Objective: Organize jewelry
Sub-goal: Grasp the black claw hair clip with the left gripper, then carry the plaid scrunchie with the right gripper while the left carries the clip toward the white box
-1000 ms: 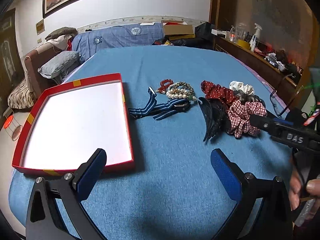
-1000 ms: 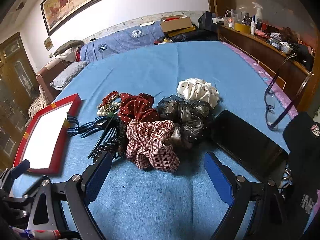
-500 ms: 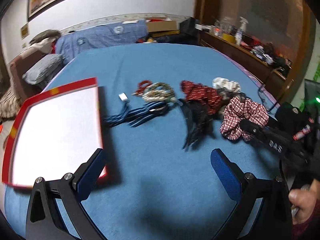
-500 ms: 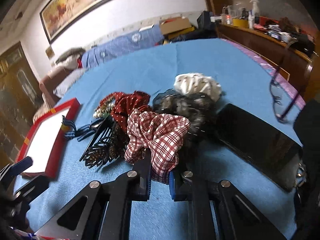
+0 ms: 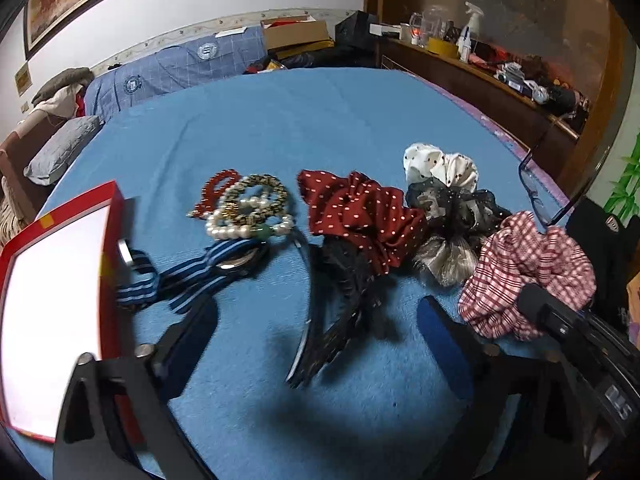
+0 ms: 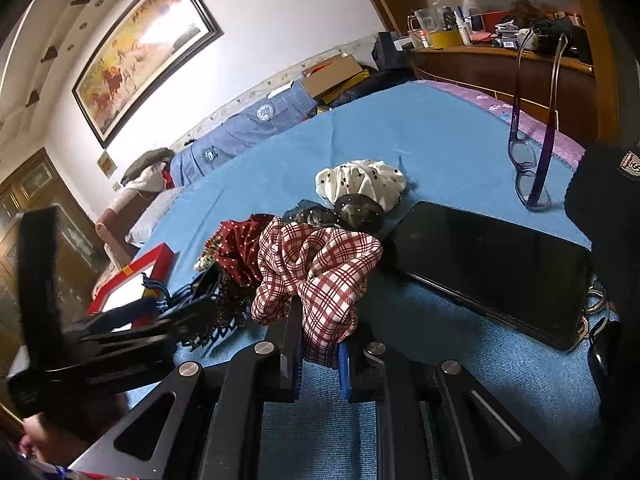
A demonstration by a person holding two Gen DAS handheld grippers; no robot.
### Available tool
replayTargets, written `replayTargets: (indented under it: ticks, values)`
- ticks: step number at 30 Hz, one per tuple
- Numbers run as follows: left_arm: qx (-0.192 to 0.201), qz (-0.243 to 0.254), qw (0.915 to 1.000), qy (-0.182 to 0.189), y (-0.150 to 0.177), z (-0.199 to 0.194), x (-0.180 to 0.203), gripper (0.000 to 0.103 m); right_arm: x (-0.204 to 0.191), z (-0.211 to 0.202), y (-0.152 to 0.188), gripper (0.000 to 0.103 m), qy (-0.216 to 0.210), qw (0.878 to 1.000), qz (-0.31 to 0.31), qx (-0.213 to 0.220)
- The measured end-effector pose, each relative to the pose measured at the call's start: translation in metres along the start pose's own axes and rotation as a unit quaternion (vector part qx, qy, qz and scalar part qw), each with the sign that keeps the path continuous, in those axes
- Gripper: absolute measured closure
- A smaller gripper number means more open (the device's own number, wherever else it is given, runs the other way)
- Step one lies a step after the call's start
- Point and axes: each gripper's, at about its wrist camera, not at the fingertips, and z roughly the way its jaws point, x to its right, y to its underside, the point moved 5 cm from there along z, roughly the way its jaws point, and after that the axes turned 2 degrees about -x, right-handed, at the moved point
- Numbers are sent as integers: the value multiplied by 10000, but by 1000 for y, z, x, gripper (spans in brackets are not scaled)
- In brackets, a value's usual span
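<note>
A big blue cloth [image 5: 280, 128] covers the worktop. The right gripper [image 6: 319, 354] is squeezed tight on the edge of the red-and-white checked cloth hair tie [image 6: 316, 268]. A second ago that gripper stood wide apart with nothing in it, and the checked hair tie lay flat in the pile.

The left gripper [image 5: 316, 330] is wide apart and holds nothing, though its jaws have just been closing a little. Between its blue pads lies the black toothed hair clip [image 5: 336, 312]. It has slid to the right since a second ago, when it was down by the red box with a white inside [image 5: 114, 216]. That box sits at the left edge now.

Beside the box lies a blue-and-white striped watch strap [image 5: 192, 276]. Behind it is a heap of pearl and bead bracelets [image 5: 248, 208]. Next come a dark red hair tie with white dots [image 5: 360, 216], a black see-through hair tie [image 5: 452, 208] and a white hair tie with black dots [image 5: 440, 164], all touching.

A flat black phone [image 6: 492, 264] lies just right of the pile. Purple glasses [image 6: 532, 160] stand behind it. A framed horse painting [image 6: 144, 48] hangs on the wall. The letters on the right gripper's side are too blurry to read.
</note>
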Motion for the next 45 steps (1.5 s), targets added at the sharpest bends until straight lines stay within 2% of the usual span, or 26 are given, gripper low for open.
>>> replayTargets:
  ticks: [2, 4, 6, 9, 13, 16, 22, 25, 26, 28, 29, 30, 31, 32, 33, 34, 36, 41, 45]
  values:
    - [-111, -50, 9999, -123, 0, 10, -1, 36, -2, 0, 0, 89, -44, 10000, -30, 22]
    - [-263, -155, 9995, 0, 1, 20, -4, 46, -3, 1, 0, 88, -81, 10000, -35, 17]
    - [-302, -218, 9993, 90, 3, 24, -6, 51, -2, 0, 0, 88, -106, 9999, -41, 16]
    - [-239, -236, 9991, 257, 6, 22, -6, 72, -3, 1, 0, 88, -143, 9999, -50, 18]
    - [-33, -274, 9992, 299, 19, 6, -10, 72, -4, 0, 0, 88, -211, 9998, -47, 49]
    - [41, -432, 9977, 517, 30, -10, -17, 72, -4, 0, 0, 88, -240, 9997, -64, 55]
    - [350, -402, 9964, 660, 43, -44, -21, 72, -4, 2, 0, 88, -229, 9997, -100, 28]
    - [303, -421, 9942, 944, 45, -52, -19, 72, -4, 3, -1, 88, -205, 9997, -89, 36]
    - [329, -424, 9942, 930, 46, -55, -20, 72, -5, 2, -1, 88, -196, 9998, -85, 32]
    - [397, -207, 9938, 1013, 45, -60, -15, 72, -5, 3, -1, 88, -180, 9998, -79, 36]
    - [475, -161, 9943, 942, 45, -63, -13, 71, -5, 3, -1, 88, -179, 9998, -76, 34]
    - [606, -23, 9961, 644, 43, -65, -12, 71, -5, 3, -1, 88, -178, 9998, -75, 33]
    - [709, 316, 9968, 176, 43, -65, -8, 71, -4, 3, -1, 88, -164, 9998, -70, 39]
    - [532, 617, 9967, -66, 45, -59, -4, 71, -4, 3, -1, 88, -160, 9998, -68, 45]
    - [346, 660, 9972, -14, 47, -55, -5, 71, -4, 4, -1, 88, -167, 9998, -64, 44]
    - [97, 564, 9981, 207, 51, -52, -8, 71, -5, 3, -1, 88, -170, 9998, -63, 44]
    - [-138, 524, 9977, 411, 55, -52, -13, 71, -5, 3, 0, 88, -175, 9998, -58, 57]
    - [439, 150, 9985, 292, 49, -71, -31, 71, -5, 2, 0, 88, -220, 9997, -72, 71]
    - [659, -71, 9971, 372, 46, -75, -33, 71, -4, 0, 0, 88, -232, 9997, -53, 104]
